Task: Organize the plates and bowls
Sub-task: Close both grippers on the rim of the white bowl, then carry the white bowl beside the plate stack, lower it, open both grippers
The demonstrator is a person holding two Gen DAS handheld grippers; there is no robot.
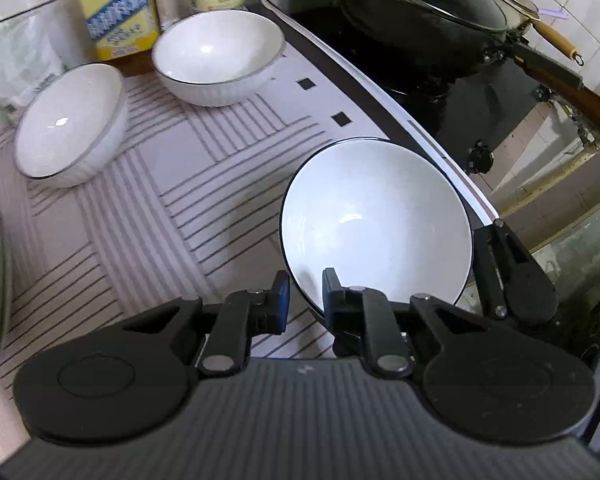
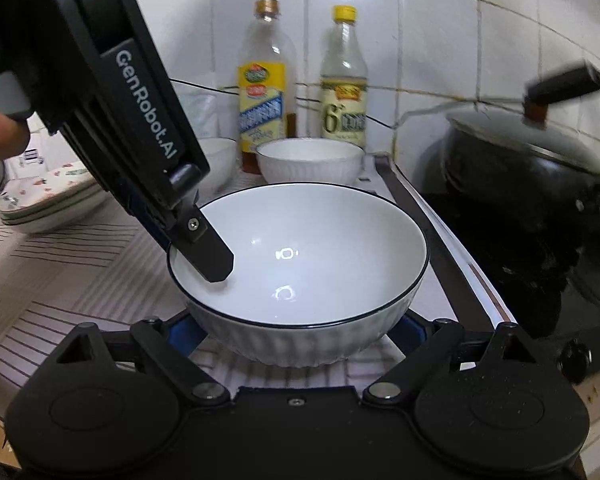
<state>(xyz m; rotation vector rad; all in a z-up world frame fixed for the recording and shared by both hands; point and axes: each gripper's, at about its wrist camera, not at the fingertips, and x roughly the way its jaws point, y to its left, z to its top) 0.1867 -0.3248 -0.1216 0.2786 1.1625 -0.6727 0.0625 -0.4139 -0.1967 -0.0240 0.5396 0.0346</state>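
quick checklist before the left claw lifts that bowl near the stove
1. Left claw shut on the near bowl, one finger inside its rim and one outside: ok.
2. Right claw clear of the bowl: not ok, its open fingers sit either side of the bowl's base.
3. Bowl empty: ok, nothing shows inside.
4. Somewhere to stack it: ok, two matching bowls stand farther back on the striped mat.
5. Stove side clear: not ok, the lidded wok and the mat's edge are close beside the bowl.
6. Grip firm enough to lift: cannot tell.
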